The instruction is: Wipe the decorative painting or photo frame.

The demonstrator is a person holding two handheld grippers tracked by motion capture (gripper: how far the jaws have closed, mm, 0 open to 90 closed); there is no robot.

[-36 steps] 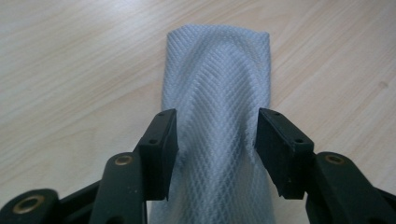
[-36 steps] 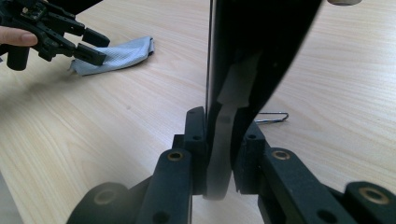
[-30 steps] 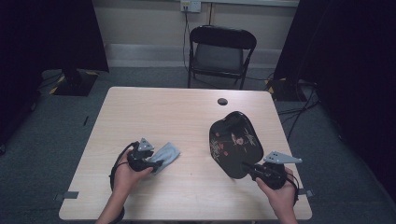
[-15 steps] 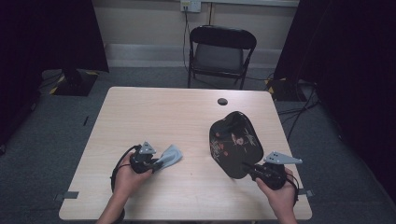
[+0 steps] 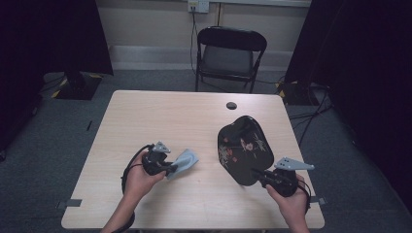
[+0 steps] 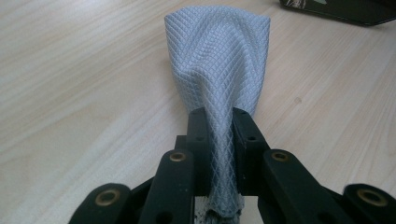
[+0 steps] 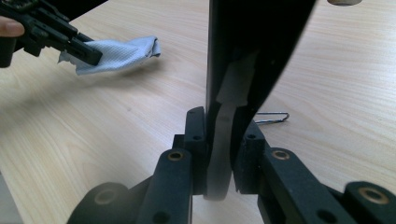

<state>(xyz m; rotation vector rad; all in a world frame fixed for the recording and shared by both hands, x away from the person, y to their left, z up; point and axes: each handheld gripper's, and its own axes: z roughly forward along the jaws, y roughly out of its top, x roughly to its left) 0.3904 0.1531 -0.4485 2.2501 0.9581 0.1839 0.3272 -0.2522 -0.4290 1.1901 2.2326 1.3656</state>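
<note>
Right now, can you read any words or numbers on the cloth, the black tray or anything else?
No words, numbers or brand names can be read anywhere.
The black tray, clamped in the right gripper, bears only painted flowers and grass, no writing.
The grey cloth, pinched in the left gripper, bears only a woven diamond pattern.
The table is bare wood grain.

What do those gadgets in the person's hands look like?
Each hand-held gripper, left and right, is black, with two flat jaws on jointed links fixed by brass-coloured rivets. A grey three-cornered plate tops each, and a black cable loops back. The forearms are bare.
</note>
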